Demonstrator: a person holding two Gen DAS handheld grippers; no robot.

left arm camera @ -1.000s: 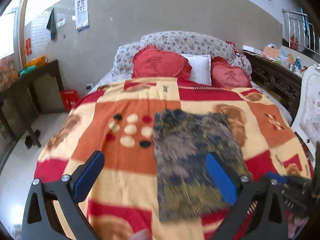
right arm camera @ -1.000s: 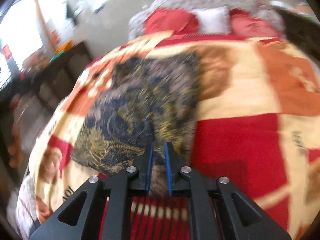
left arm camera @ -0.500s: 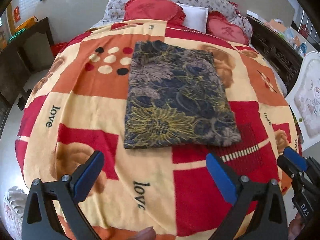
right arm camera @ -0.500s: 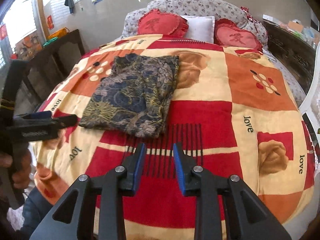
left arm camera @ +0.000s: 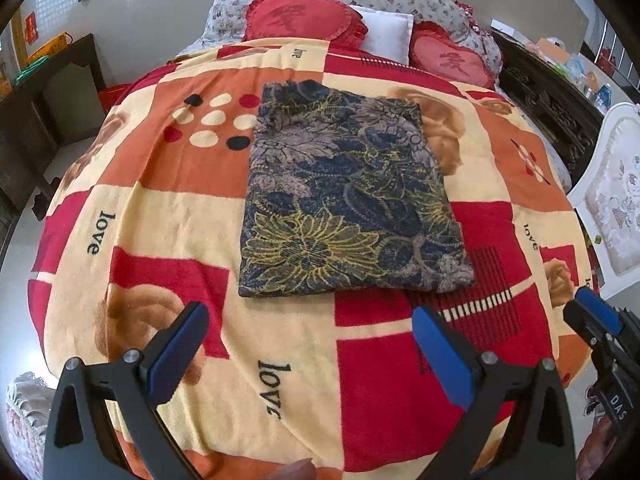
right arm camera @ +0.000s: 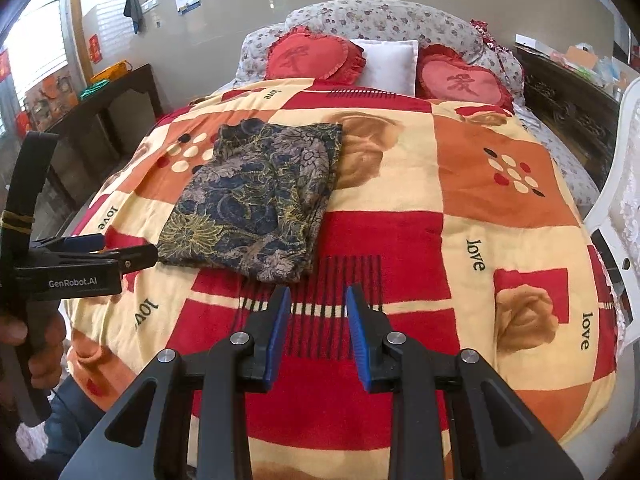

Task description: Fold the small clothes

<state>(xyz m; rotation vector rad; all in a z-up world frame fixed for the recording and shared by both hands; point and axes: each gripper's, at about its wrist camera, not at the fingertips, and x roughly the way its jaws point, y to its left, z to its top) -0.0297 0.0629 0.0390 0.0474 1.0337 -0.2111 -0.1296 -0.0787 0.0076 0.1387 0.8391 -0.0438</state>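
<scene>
- The left gripper (left arm camera: pixel 308 344) hung over the near edge of the blanket (left arm camera: pixel 160 216), its fingers spread wide with nothing between them.
- The right gripper (right arm camera: pixel 316 328) hovered just short of the garment (right arm camera: pixel 256 196), fingers partly apart and empty, having just been opening; probably both had let go because the fold looked done.
- The garment lay flat on the blanket as a neat rectangle, a thin dark cloth printed with grey and yellow flowers.
- The blanket under it was plush, in red, orange and cream squares.
- Beyond the garment, heart-shaped red cushions (left arm camera: pixel 300 18) leaned at the head of the bed.
</scene>
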